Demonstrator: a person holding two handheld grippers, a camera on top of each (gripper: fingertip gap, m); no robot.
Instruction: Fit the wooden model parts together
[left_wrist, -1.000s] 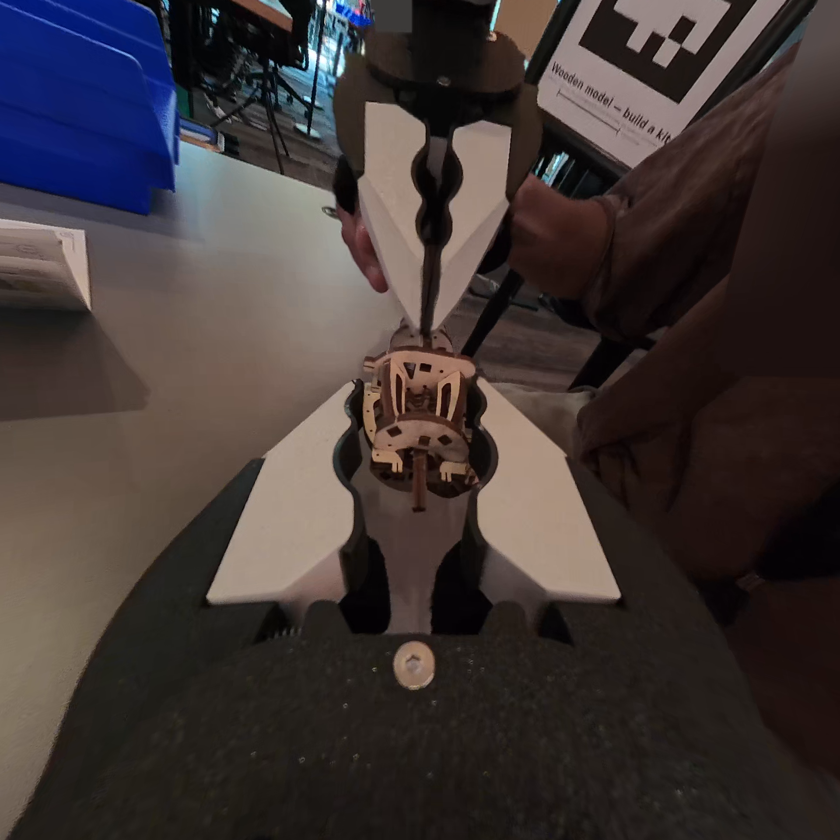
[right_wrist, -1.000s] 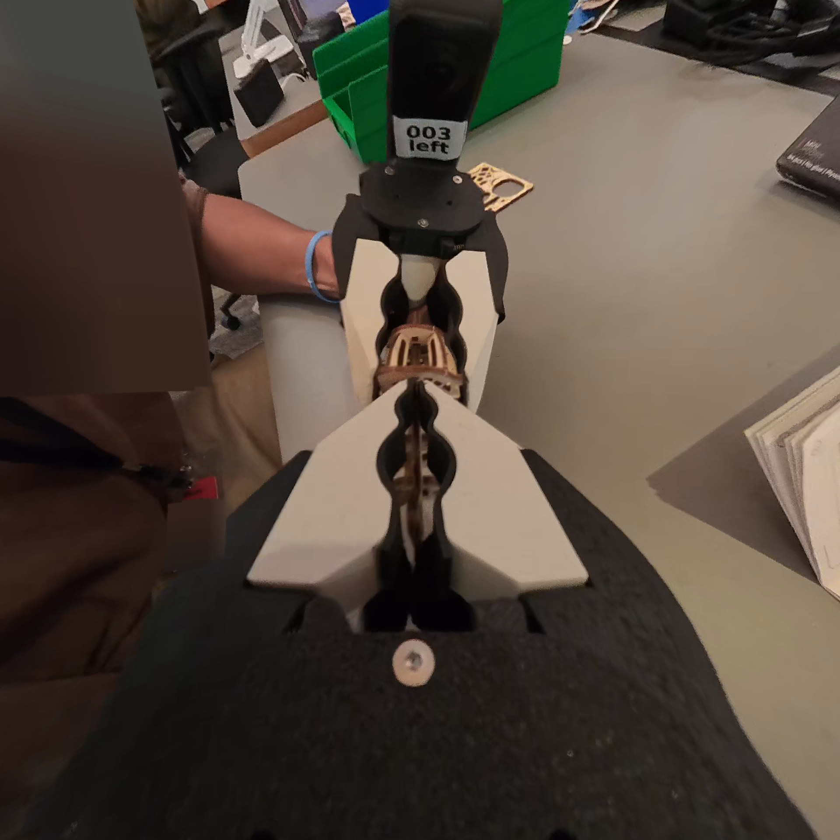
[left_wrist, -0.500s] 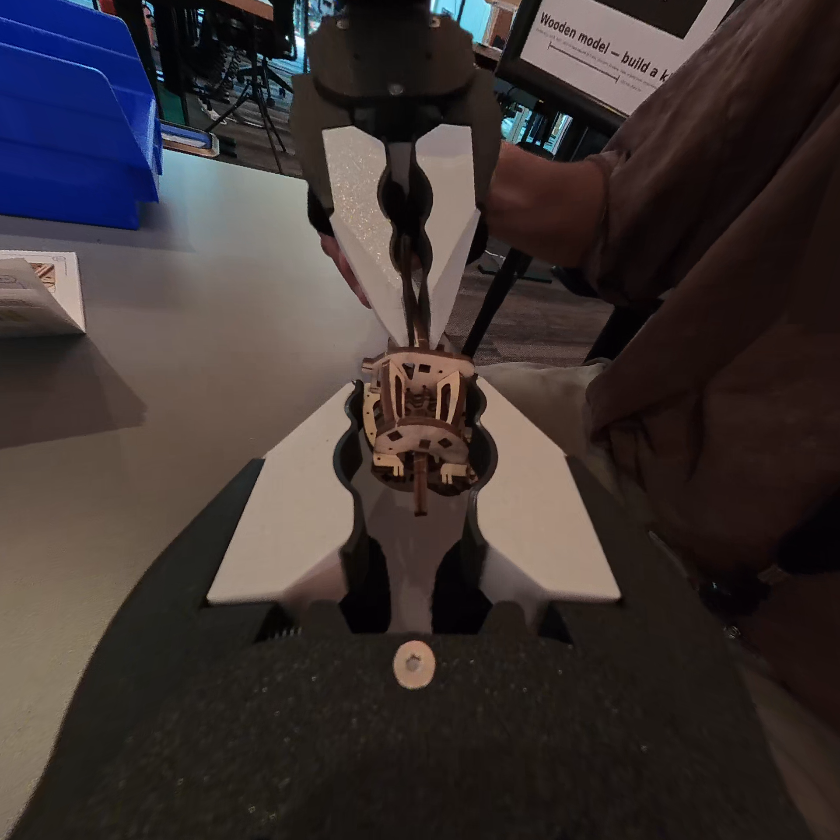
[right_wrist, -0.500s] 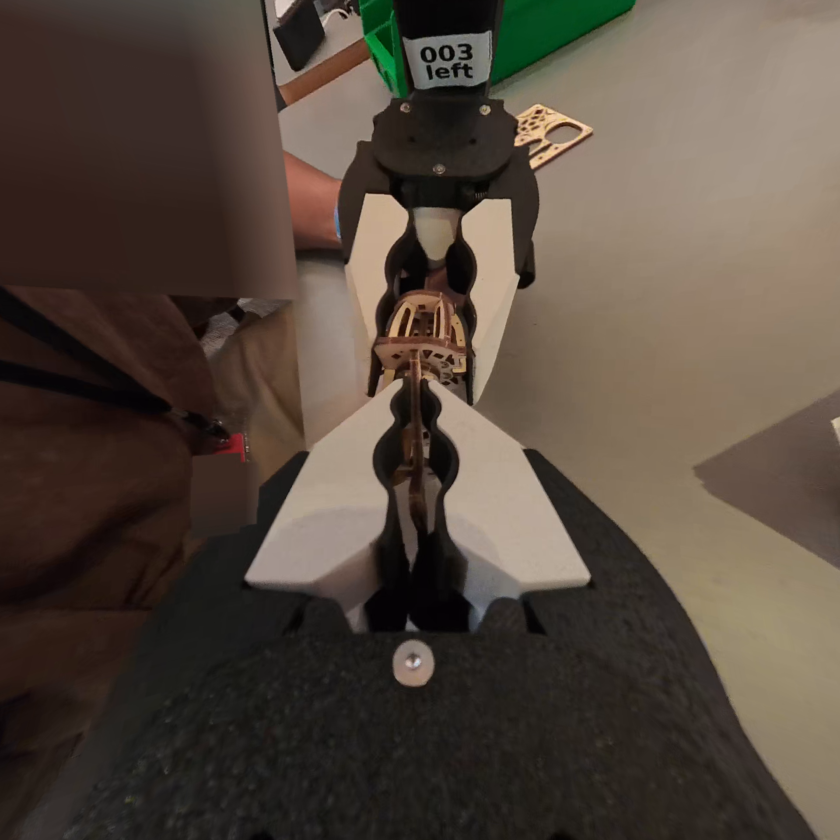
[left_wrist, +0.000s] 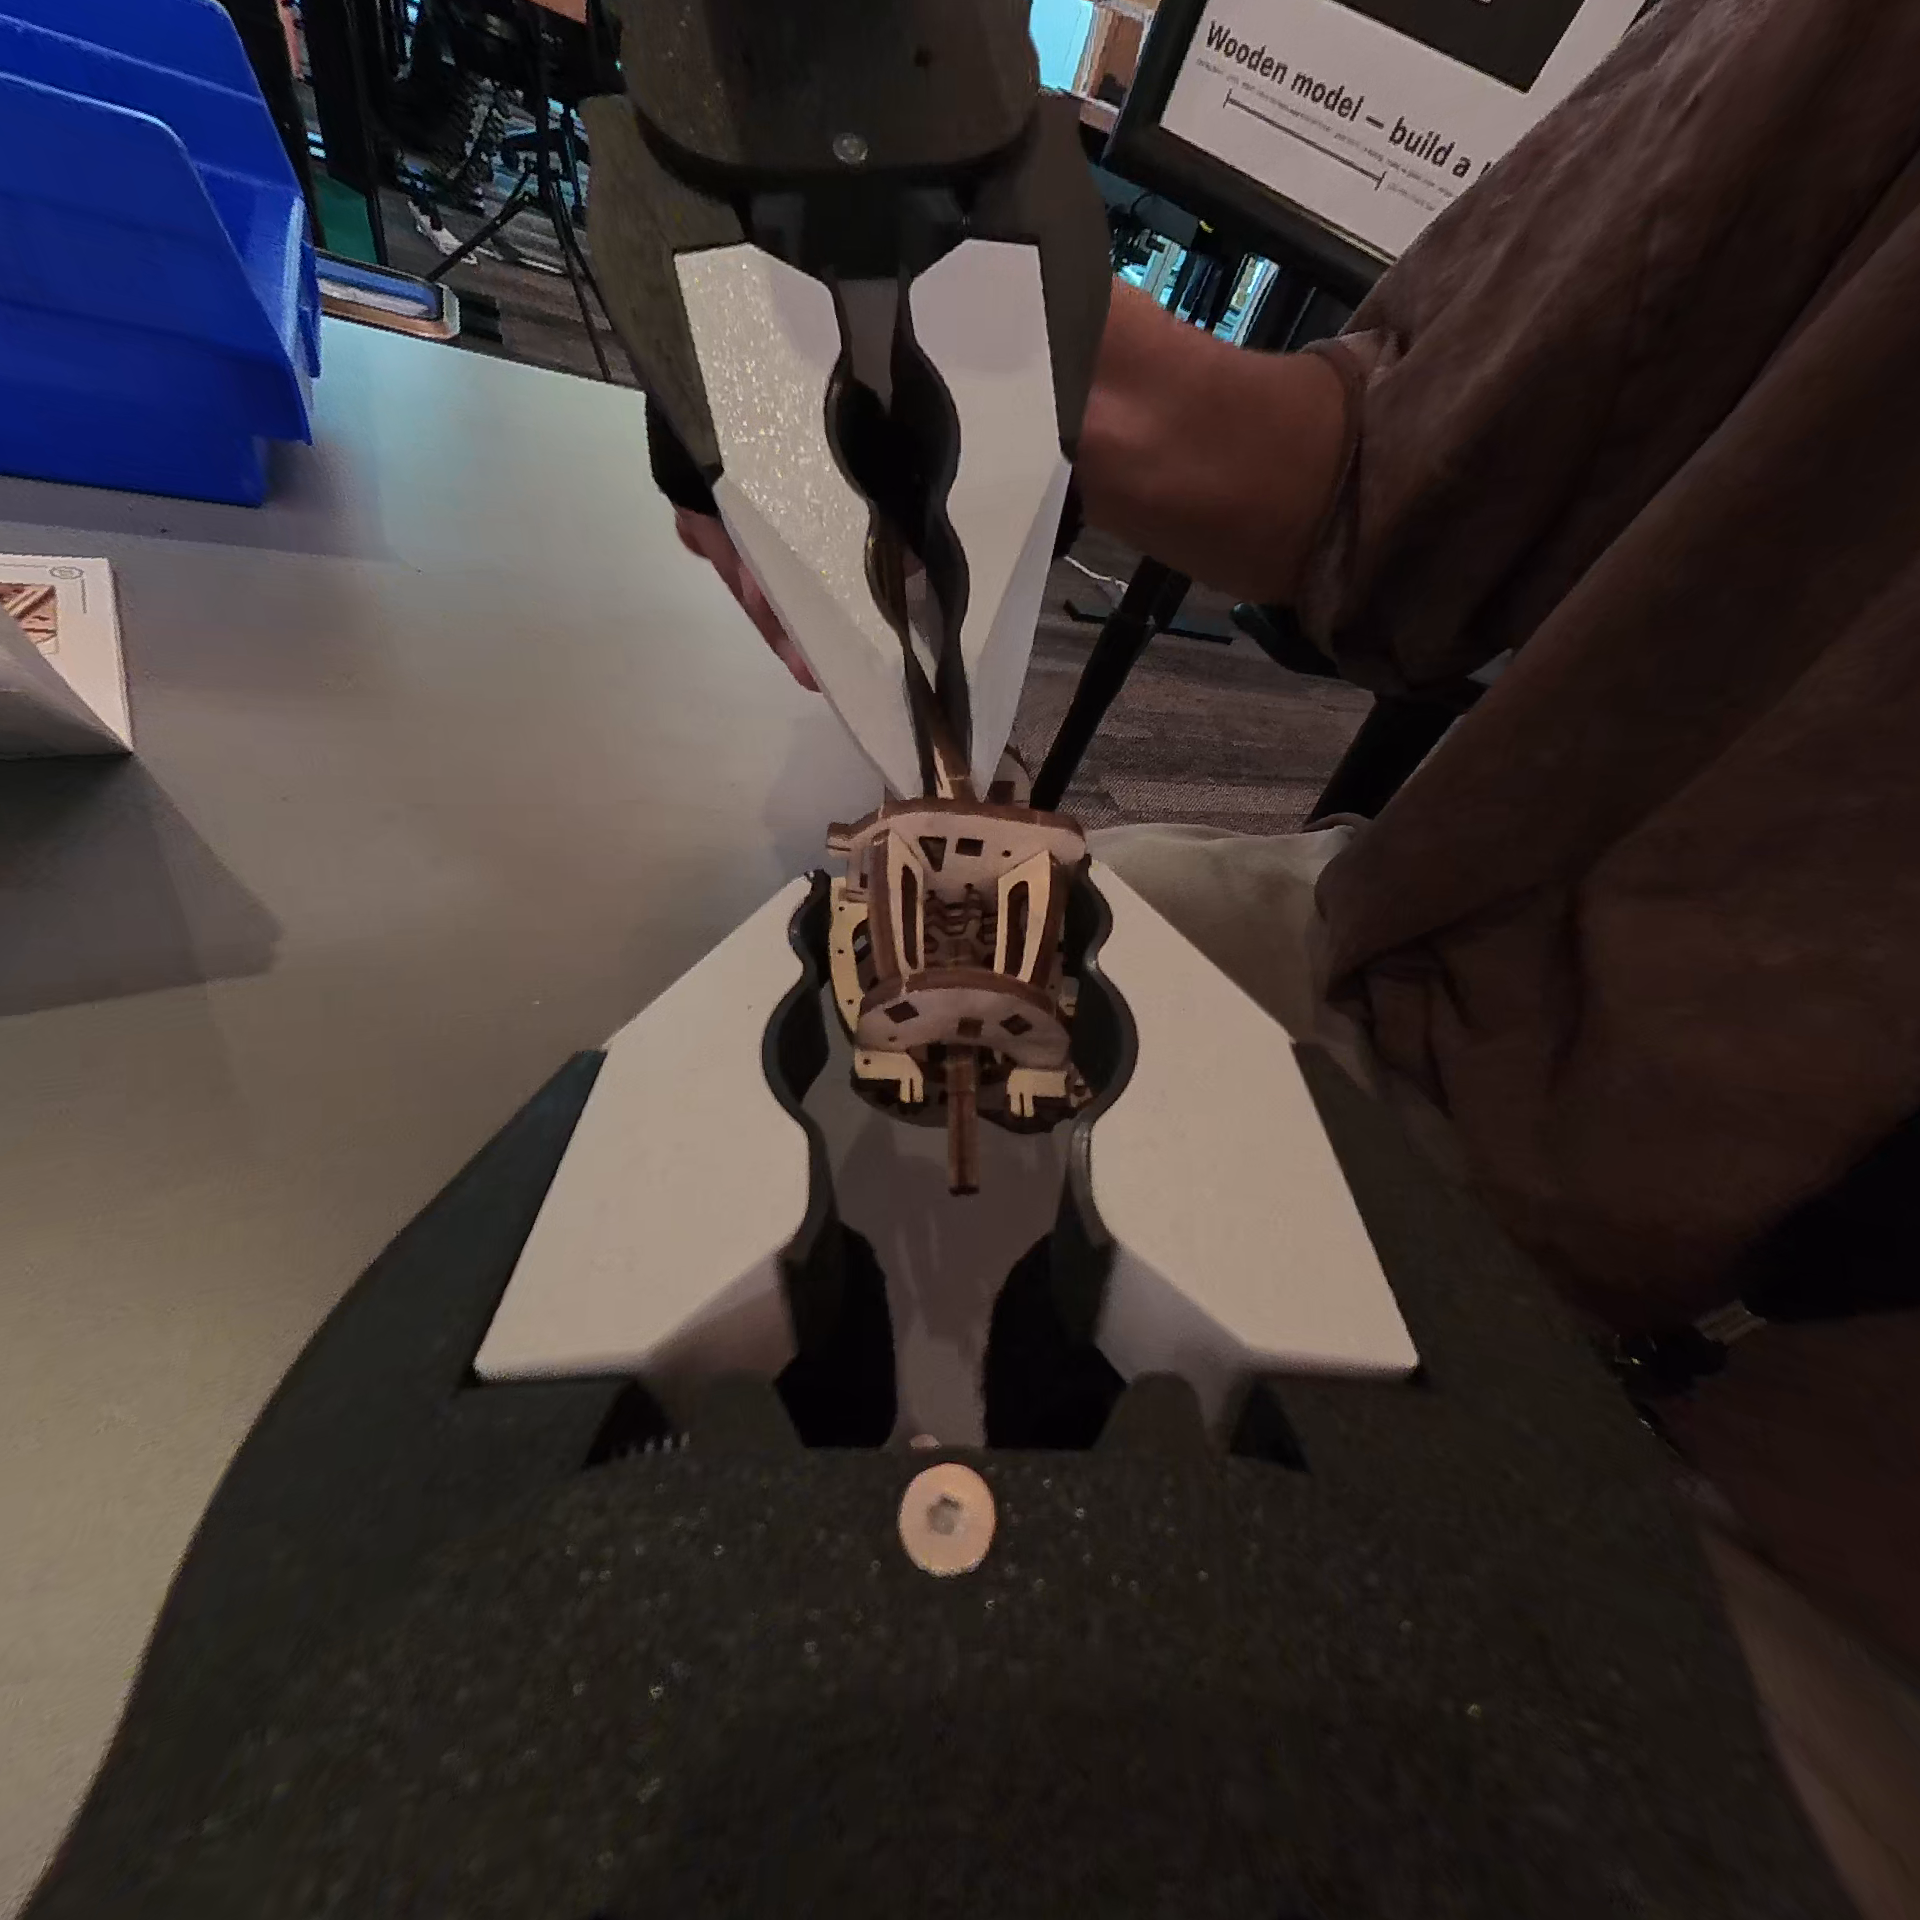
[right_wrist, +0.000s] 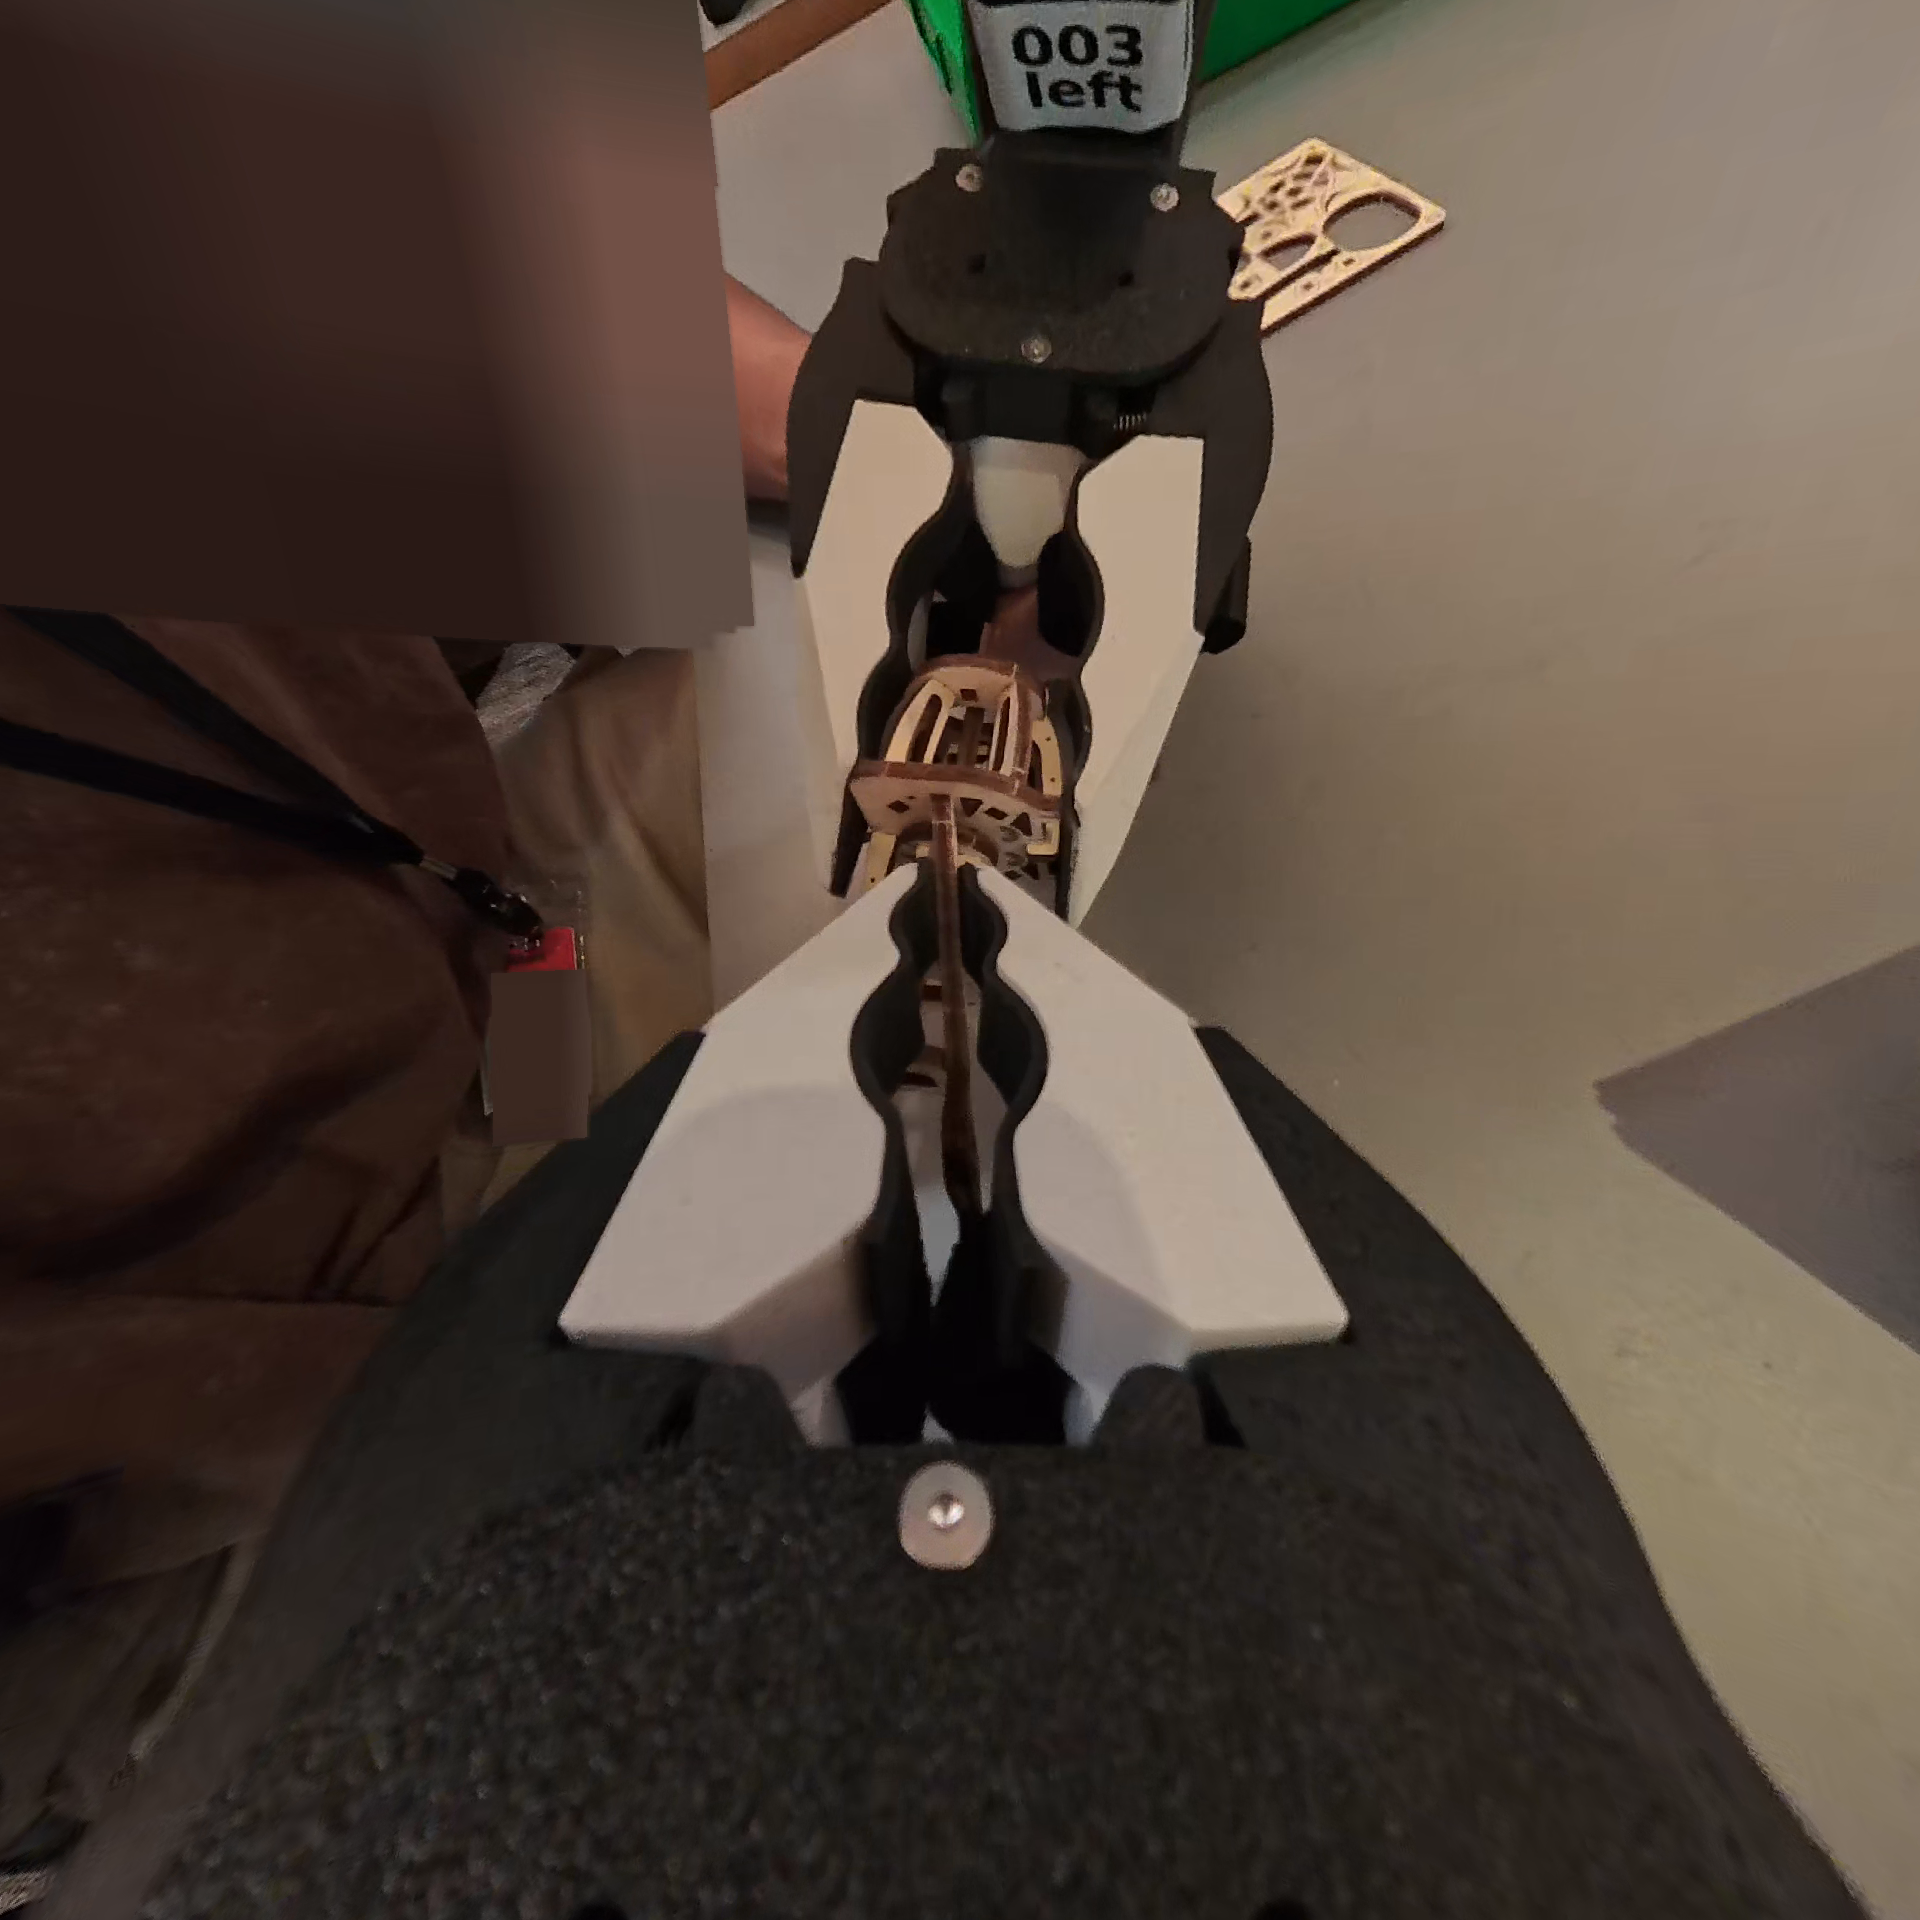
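Note:
My left gripper (left_wrist: 956, 894) is shut on a small pale wooden model assembly (left_wrist: 956, 966) with a thin dowel sticking out toward the camera. My right gripper (left_wrist: 948, 774) comes in from above, shut on a thin flat dark wooden part (left_wrist: 914, 665) whose end touches the model's far side. In the right wrist view my right gripper (right_wrist: 943, 883) holds that thin part (right_wrist: 948, 1039) edge-on. Its tip meets the model (right_wrist: 961, 748), which sits between the left gripper's white fingers (right_wrist: 1132, 665). Both are held in the air near the table edge.
Grey table (left_wrist: 364, 831) with blue bins (left_wrist: 135, 312) and a paper booklet (left_wrist: 62, 644) at the left. A person in brown (left_wrist: 1610, 727) is close on the right. A punched wooden sheet (right_wrist: 1330, 229), a green bin (right_wrist: 1247, 42) and a dark mat (right_wrist: 1787, 1122) lie beyond. Less than 4 cm separates the two grippers' tips.
The two grippers have drawn closer together. The thin part in my right gripper now reaches the model. Both grips stayed shut.

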